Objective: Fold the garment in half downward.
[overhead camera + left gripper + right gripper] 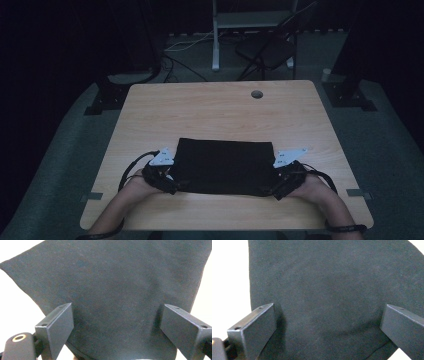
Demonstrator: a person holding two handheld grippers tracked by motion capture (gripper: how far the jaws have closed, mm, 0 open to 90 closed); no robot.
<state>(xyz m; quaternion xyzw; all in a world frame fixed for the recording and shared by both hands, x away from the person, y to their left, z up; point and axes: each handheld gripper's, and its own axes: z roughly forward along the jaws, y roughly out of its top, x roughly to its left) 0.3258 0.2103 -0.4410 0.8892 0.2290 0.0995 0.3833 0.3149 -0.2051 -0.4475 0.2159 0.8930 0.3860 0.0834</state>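
A black folded cloth [225, 165] lies flat on the wooden table [215, 110], near the front edge. My left gripper [176, 186] sits at the cloth's near left corner, and my right gripper [270, 190] at its near right corner. In the left gripper view the jaws stand wide apart over the dark cloth [115, 290], and my left gripper [116, 327] holds nothing. In the right gripper view the jaws are likewise spread over the cloth [332, 290], with my right gripper [328, 327] pinching nothing.
A round cable hole [257, 94] is in the table's far right part. Beyond the table stand a folding chair [267, 50] and a white stand [216, 40], with cables on the floor. Black frame feet [102, 102] flank the far corners.
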